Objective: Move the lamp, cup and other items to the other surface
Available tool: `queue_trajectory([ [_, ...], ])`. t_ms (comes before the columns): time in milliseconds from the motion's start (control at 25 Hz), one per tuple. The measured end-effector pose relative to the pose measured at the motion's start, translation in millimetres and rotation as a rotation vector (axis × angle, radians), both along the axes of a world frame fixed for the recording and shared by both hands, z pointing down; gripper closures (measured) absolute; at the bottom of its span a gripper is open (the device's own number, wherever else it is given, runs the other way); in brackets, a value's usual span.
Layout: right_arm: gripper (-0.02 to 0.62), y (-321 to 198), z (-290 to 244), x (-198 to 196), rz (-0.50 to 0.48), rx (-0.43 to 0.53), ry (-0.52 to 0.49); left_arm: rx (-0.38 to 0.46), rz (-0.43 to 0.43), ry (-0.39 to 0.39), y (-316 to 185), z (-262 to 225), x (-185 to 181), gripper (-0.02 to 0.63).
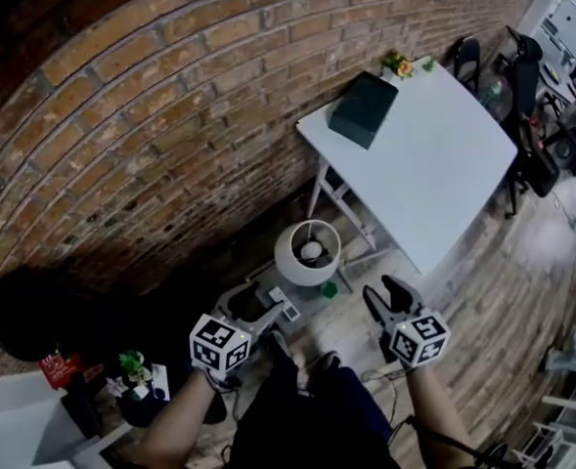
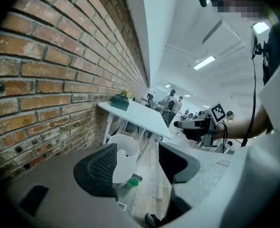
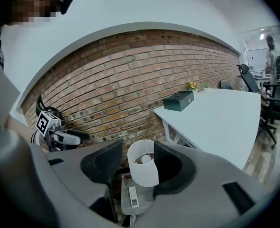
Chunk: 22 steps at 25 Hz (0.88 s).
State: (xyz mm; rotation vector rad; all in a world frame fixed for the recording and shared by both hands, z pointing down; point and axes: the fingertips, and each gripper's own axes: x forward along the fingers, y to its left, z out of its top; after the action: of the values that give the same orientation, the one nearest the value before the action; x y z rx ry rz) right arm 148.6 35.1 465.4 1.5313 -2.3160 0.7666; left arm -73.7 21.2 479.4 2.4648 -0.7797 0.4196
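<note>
Head view: left gripper (image 1: 263, 306) and right gripper (image 1: 383, 296) half-open, empty, seemingly near lamp (image 1: 308, 252).

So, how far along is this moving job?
Barely begun, it seems. The lamp, green cup and a remote-like item sit on the low grey stand, all left to move. The left gripper and right gripper are empty, jaws apart, pointed toward the lamp. The white table holds only a dark box and flowers.
</note>
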Motion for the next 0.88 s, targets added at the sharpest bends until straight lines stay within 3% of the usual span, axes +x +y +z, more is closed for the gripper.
queue_trajectory([
  [360, 0.380, -18, 96, 3, -0.048, -0.102, -0.077, -0.093, -0.014, -0.065, -29, 75, 18, 0.339],
  [640, 0.374, -36, 170, 15, -0.079, -0.176, -0.126, -0.195, -0.031, -0.035, -50, 141, 25, 0.333],
  [880, 0.325, -47, 221, 9, -0.162, -0.227, -0.148, -0.275, 0.029, 0.008, -61, 186, 39, 0.316],
])
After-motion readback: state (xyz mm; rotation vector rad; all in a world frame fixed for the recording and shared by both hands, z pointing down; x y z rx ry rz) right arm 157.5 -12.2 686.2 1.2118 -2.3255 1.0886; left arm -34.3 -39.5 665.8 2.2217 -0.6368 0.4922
